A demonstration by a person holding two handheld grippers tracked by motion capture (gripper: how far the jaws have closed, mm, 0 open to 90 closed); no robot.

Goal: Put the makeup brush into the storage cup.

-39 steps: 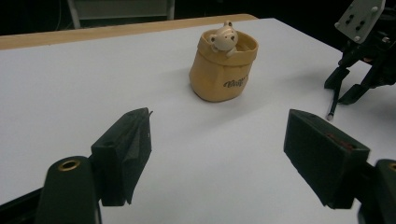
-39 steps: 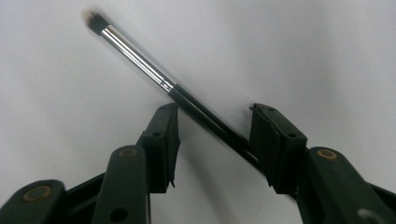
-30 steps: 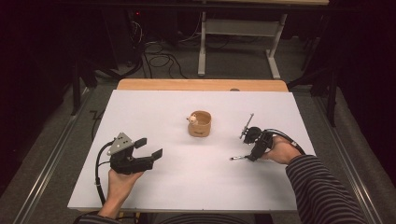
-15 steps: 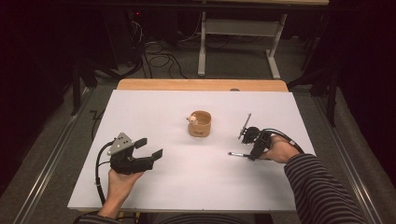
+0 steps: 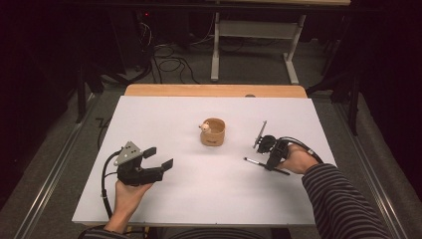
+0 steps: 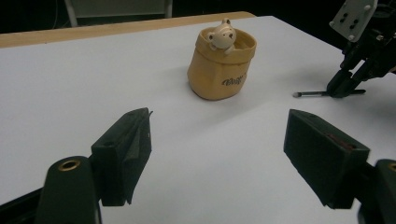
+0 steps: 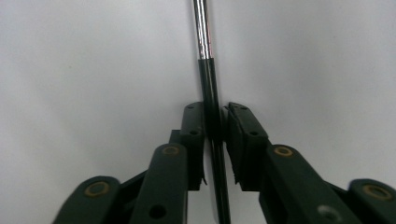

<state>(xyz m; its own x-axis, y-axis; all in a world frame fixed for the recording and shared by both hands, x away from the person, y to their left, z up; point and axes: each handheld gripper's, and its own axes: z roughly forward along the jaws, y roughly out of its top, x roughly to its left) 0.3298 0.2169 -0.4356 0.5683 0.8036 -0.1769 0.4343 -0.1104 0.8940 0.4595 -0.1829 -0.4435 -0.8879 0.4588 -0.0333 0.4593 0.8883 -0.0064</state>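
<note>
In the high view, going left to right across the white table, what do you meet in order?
Left gripper, its jaws standing wide open → tan pot with the small bear figure → thin black brush lying on the table → right gripper, jaws closed on the brush's handle.

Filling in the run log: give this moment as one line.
right gripper: jaws just closing on brush flat on table | left gripper: open, idle | pot: untouched
</note>
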